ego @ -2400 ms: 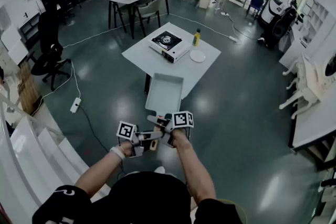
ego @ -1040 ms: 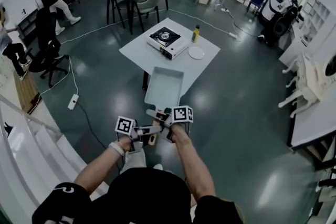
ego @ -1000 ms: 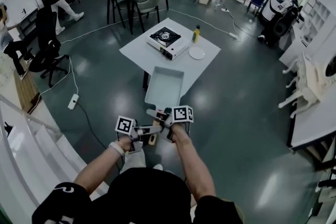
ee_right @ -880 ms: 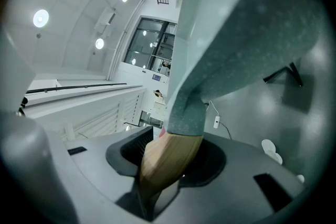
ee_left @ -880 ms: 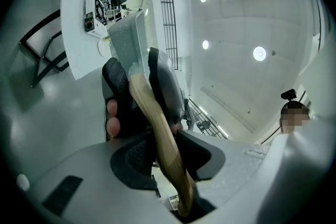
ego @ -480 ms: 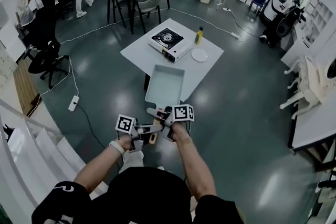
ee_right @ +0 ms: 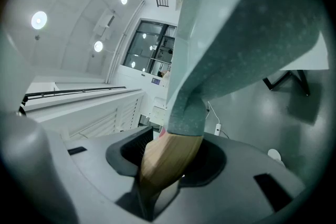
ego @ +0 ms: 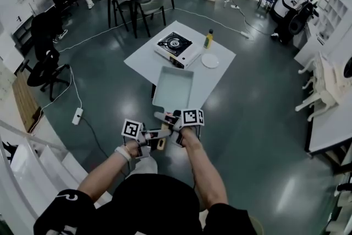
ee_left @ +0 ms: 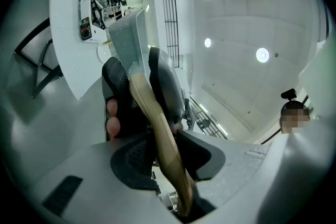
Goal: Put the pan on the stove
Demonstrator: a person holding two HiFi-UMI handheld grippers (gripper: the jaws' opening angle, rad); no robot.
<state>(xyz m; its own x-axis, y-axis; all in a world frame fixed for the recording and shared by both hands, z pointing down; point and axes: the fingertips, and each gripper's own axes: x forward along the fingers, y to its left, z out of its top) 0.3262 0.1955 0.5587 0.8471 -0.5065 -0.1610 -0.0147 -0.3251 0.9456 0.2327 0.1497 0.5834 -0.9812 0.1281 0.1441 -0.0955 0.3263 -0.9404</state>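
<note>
Two hand-held grippers, one pan. Your left hand-held gripper (ego: pixel 158 135) and right hand-held gripper (ego: pixel 168 118) are both clenched on the wooden handle (ee_left: pixel 157 134). The left one has it nearer the butt end, and the right one sits up by where the handle joins the pan (ego: pixel 174 88).

The pan hangs in the air just past the right hand-held gripper's tips, open side up and pretty much level. From the head view it overlaps the near corner of the worktop (ego: pixel 144 60), though I can't tell if it's actually over it yet. The stove (ego: pixel 176 48) sits on that worktop well beyond the pan, with a bottle (ego: pixel 208 39) and a plate (ego: pixel 210 60) off to its right.

Looks to me like you're in the carry stage: pan grabbed, not delivered. For the next move, I'd bring it forward over the worktop and line it up above the burner (ego: pixel 175 41) before lowering. Keep both grips tight, since that handle is the only hold you've got. Steer clear of the bottle too.
</note>
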